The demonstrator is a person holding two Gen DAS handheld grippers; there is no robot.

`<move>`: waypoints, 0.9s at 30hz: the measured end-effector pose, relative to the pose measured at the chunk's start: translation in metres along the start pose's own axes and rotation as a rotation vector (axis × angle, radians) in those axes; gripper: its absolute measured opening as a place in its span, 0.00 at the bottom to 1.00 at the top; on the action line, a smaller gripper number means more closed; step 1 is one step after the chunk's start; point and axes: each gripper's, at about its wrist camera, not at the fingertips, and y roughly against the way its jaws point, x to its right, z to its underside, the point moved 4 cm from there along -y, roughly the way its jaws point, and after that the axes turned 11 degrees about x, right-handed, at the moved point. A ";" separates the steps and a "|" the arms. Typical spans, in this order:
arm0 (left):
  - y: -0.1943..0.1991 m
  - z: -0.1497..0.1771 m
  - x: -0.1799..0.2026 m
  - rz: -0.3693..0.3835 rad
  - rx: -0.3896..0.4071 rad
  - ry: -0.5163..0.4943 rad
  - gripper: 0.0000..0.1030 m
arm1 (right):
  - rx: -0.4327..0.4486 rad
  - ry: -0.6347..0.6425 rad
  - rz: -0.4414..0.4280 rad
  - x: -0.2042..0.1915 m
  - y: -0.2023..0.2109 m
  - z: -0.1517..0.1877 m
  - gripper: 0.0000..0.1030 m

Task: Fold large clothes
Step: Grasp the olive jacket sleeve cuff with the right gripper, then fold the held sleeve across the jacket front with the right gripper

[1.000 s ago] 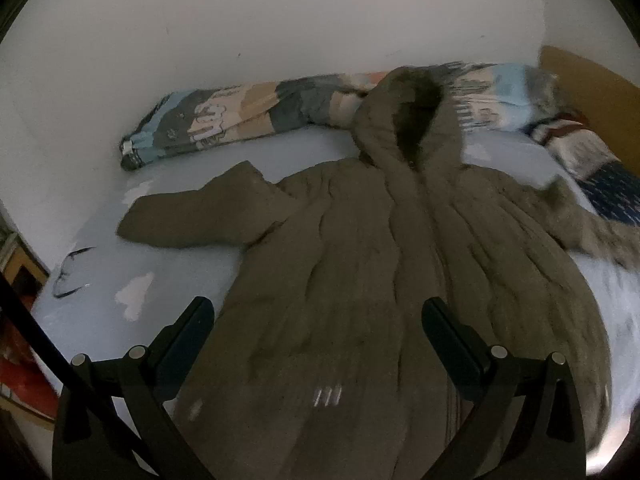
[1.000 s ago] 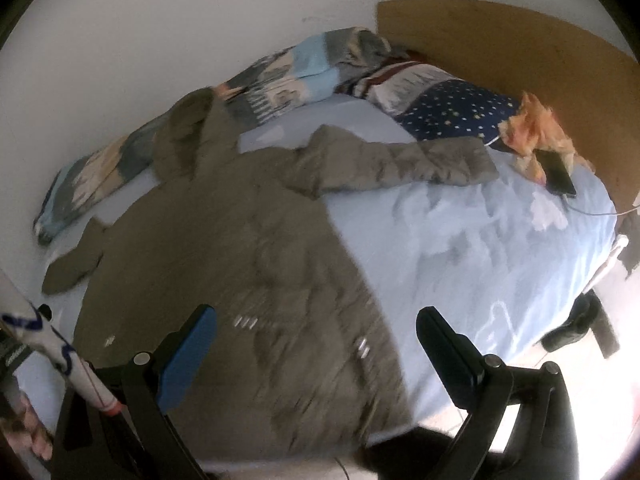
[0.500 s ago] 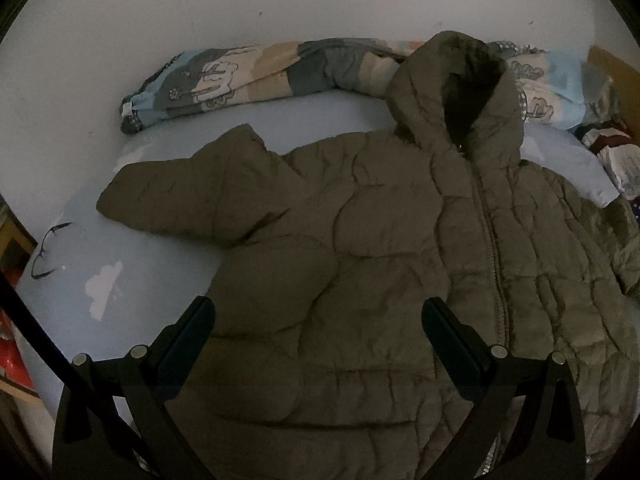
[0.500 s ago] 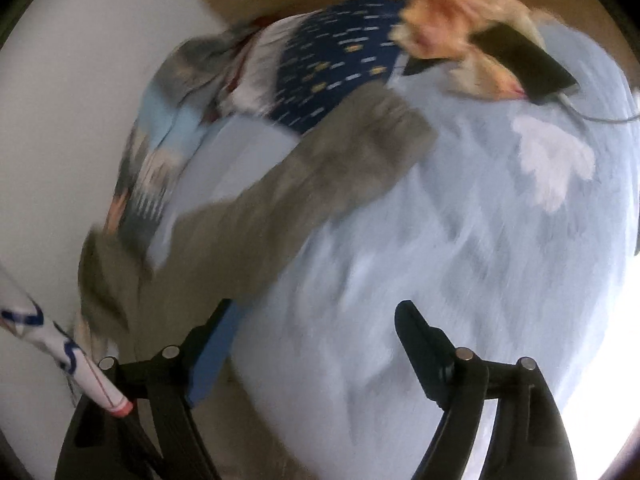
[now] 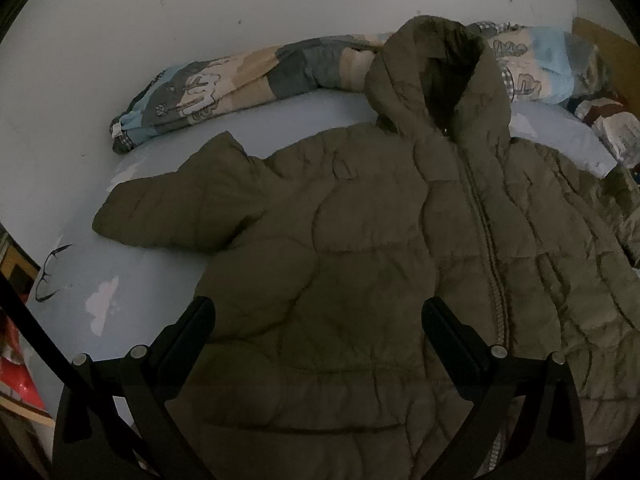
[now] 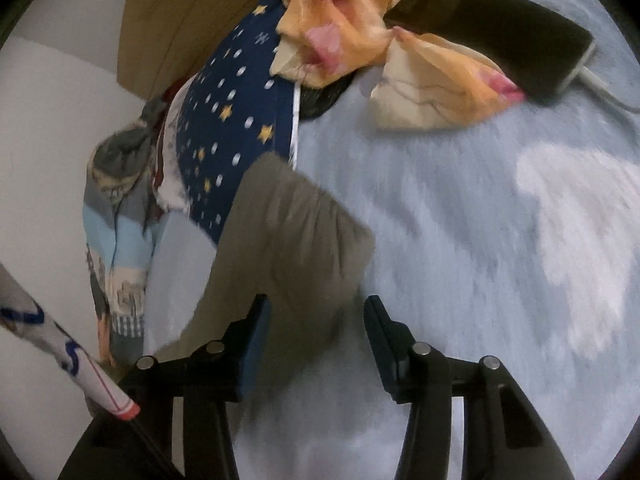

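Note:
An olive puffer jacket (image 5: 360, 260) with a hood lies spread front-up on the pale blue bed, zipper running down its middle. My left gripper (image 5: 316, 320) hangs open just above the jacket's lower left panel, nothing between its fingers. In the right wrist view one sleeve of the jacket (image 6: 288, 236) stretches toward a star-patterned pillow. My right gripper (image 6: 316, 320) is closing over the sleeve's cuff end; the cuff's edge lies between the fingers, and the pads stand apart from it.
A rolled patterned quilt (image 5: 248, 84) runs along the wall behind the hood. Eyeglasses (image 5: 50, 272) lie near the bed's left edge. A navy star pillow (image 6: 236, 120), an orange cloth (image 6: 360, 36) and a phone (image 6: 492, 28) on a cable sit beyond the sleeve.
My right gripper swung from the jacket's hem over to the sleeve cuff, rolled, and its jaws narrowed. My left gripper dropped closer to the jacket body, still open.

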 end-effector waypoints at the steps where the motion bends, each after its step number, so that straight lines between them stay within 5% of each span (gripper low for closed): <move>1: -0.001 0.000 0.002 -0.001 -0.003 -0.002 1.00 | 0.005 -0.001 0.003 0.000 -0.007 -0.004 0.52; 3: -0.002 0.001 0.004 -0.004 -0.002 -0.012 1.00 | -0.011 0.018 0.021 0.000 -0.023 -0.008 0.51; 7: 0.001 0.001 0.007 -0.002 0.009 -0.024 1.00 | 0.001 0.057 0.009 -0.011 -0.027 -0.015 0.19; 20: 0.015 -0.004 -0.015 -0.003 0.040 0.021 1.00 | 0.213 0.282 -0.242 -0.159 0.132 -0.034 0.16; 27: 0.022 -0.010 -0.037 0.001 0.047 0.070 1.00 | 0.211 0.403 -0.405 -0.248 0.207 0.005 0.16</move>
